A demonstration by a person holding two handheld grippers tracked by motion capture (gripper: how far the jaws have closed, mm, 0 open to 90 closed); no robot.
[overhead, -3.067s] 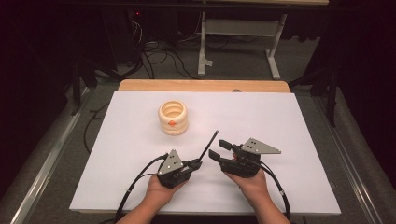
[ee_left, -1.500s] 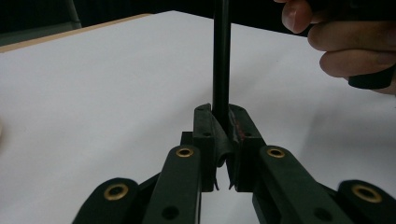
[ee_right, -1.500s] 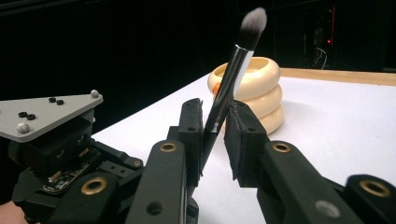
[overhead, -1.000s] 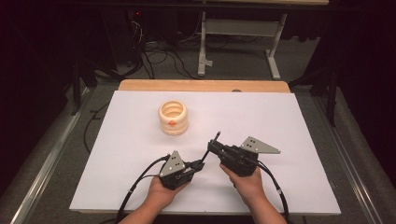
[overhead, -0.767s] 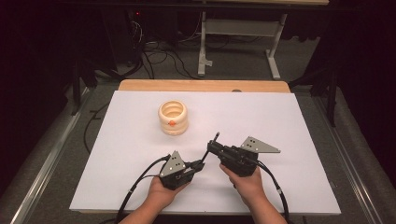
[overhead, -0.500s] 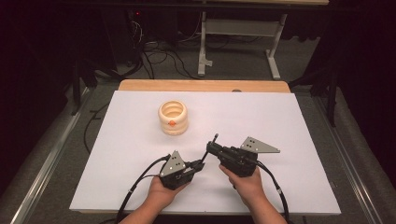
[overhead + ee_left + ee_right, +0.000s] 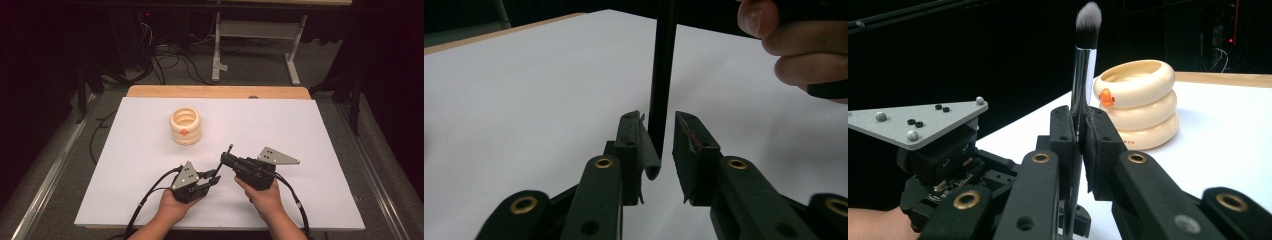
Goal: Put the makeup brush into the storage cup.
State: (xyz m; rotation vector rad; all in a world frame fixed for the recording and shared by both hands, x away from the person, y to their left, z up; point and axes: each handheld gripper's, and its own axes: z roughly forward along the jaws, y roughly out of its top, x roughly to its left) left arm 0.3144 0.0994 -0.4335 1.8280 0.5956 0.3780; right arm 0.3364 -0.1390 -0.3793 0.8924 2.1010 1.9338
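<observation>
Left gripper (image 7: 212, 181): nearest the person, low over the counter (image 7: 300, 130); its fingers (image 7: 631, 145) had just been opening and stood spread, the brush handle between them, with a gap on one side at least.
Brush (image 7: 1082, 85): a makeup brush with a black handle and metal ferrule, held between the two grippers, bristles upward in the right gripper view; judged to be mid-handover, left to right.
Right gripper (image 7: 224, 159): just beyond the left, its fingers (image 7: 1063, 135) pinching the brush at the ferrule, so it alone carried the brush.
Holder (image 7: 185, 125): a cream cup of stacked rings, farther back, open at the top; probably the brush's destination.
</observation>
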